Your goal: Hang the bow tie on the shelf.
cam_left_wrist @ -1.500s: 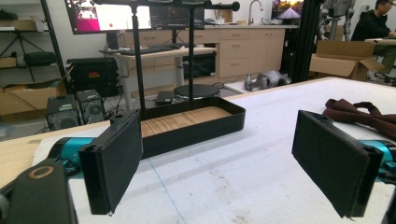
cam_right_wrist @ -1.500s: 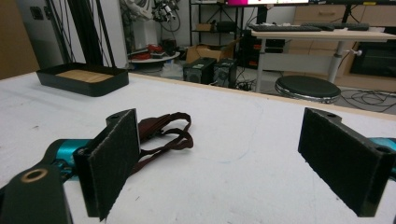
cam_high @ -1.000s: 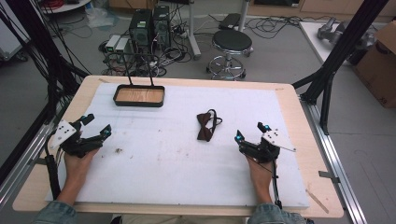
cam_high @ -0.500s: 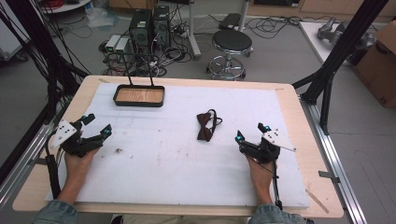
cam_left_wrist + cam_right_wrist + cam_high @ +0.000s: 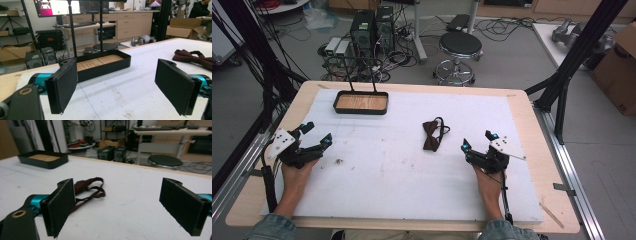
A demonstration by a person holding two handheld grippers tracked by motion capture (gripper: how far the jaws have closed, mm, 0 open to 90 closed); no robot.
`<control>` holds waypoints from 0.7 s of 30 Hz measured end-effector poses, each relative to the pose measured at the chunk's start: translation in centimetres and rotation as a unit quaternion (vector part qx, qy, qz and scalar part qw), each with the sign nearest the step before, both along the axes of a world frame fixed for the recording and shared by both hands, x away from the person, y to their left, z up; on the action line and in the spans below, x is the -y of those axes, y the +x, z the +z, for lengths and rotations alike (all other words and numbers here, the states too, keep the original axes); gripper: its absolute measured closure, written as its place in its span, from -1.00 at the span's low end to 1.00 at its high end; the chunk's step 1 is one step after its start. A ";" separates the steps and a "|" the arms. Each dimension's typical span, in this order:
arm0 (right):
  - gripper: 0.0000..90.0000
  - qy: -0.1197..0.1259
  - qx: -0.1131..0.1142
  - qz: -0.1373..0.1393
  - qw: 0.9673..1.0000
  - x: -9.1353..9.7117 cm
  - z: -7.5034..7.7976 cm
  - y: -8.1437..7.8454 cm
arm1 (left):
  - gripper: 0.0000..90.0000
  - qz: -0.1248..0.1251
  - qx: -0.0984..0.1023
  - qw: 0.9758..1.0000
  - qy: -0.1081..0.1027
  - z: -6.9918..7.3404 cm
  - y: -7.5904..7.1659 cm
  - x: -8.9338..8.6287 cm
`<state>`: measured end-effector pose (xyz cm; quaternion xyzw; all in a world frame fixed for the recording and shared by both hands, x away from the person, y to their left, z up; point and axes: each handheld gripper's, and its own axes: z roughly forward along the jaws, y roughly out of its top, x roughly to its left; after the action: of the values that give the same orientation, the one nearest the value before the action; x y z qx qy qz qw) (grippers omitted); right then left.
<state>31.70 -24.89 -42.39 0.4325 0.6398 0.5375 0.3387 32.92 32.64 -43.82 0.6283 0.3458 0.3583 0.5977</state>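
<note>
Bow tie (image 5: 197, 58) cut by right edge (left gripper view); strap blurred.

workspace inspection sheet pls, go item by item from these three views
surface: white mat on a wooden table, with a few small dark specks near the left side.
job's things: dark red bow tie lying flat right of centre; black tray with a wooden floor at the far left, nothing in it.
clutter: nothing seen besides the specks.
grippers: left hand-held gripper open, holding nothing; right hand-held gripper open, holding nothing, just near-right of the bow tie.
cables: one trails from each gripper along the forearm.
surroundings: round stool, computer towers, floor cables, cardboard box.
</note>
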 end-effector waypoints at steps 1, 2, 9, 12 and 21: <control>-0.72 0.005 -0.006 0.007 1.000 -0.3 0.2 0.2 | -0.58 0.000 0.000 1.000 0.000 0.0 0.0 0.0; -0.72 0.006 -0.007 0.009 1.000 -0.6 0.4 0.3 | -0.58 0.000 0.000 1.000 0.000 0.0 0.0 0.0; -0.62 0.017 -0.045 0.031 0.998 -3.5 1.0 2.8 | -0.57 0.000 0.003 1.000 -0.002 0.0 0.0 0.0; -0.60 0.024 -0.095 0.035 0.995 -4.8 0.8 4.5 | -0.57 -0.001 0.003 1.000 -0.003 0.0 0.1 0.0; -0.28 0.017 -0.168 0.041 0.985 -9.2 -0.4 8.3 | -0.56 -0.004 0.003 1.000 -0.005 0.0 0.1 0.0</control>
<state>40.02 -15.73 -42.78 0.4962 0.6952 0.4815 0.1965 33.03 32.68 -43.83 0.6255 0.3431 0.3565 0.6033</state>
